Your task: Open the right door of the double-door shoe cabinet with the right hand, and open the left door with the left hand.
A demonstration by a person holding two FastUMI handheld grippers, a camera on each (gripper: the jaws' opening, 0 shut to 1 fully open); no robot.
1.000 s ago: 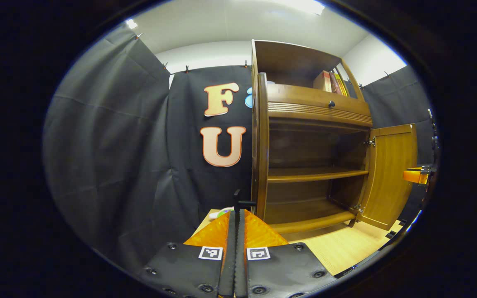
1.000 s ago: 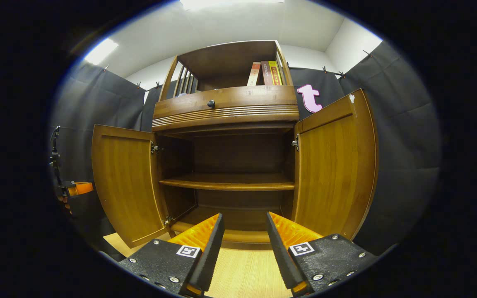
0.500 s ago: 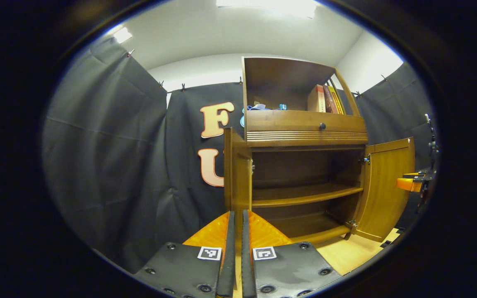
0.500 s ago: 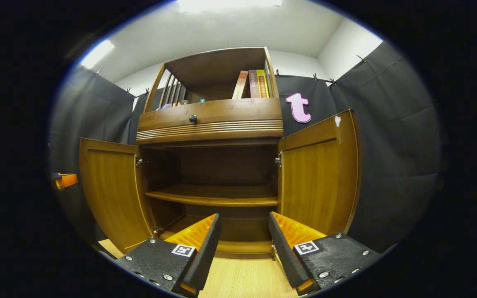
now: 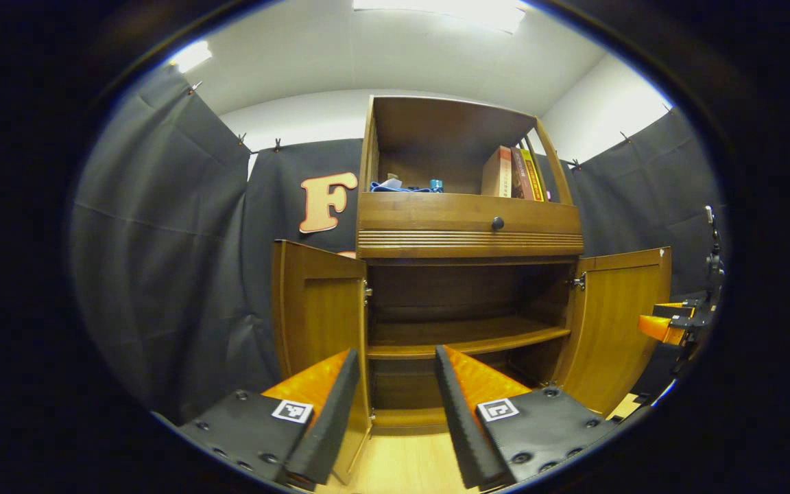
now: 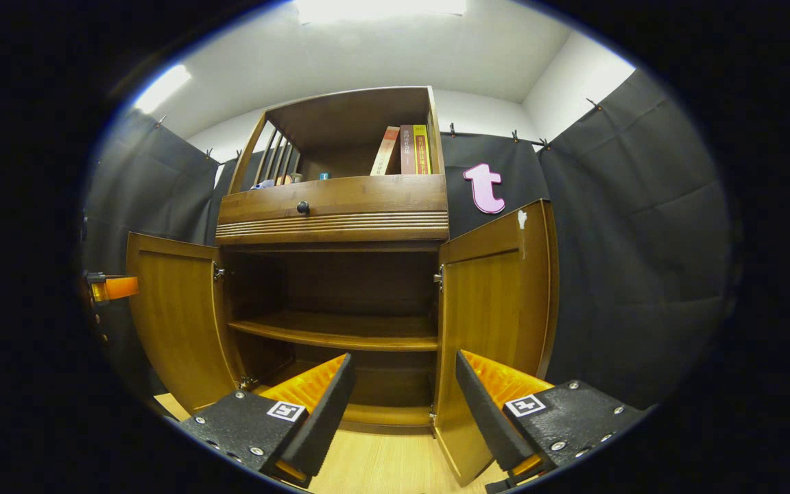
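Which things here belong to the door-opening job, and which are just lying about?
Job:
- shoe cabinet
- left door, open
- right door, open
- left tool, open
- right tool, open

Lying about:
- books on the top shelf
- small blue items beside them

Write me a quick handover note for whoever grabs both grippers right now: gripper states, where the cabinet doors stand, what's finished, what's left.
Left gripper: open, holding nothing, facing the shoe cabinet.
Right gripper: open, holding nothing, facing the same cabinet.
Left door: swung wide open on its hinges.
Right door: swung wide open too.
Inside, the middle shelf and the bottom board are in plain sight; I see nothing on them.
Done: both doors are open and neither gripper touches them.
Left: nothing on the doors themselves, as far as I can judge; probably just draw both grippers back.
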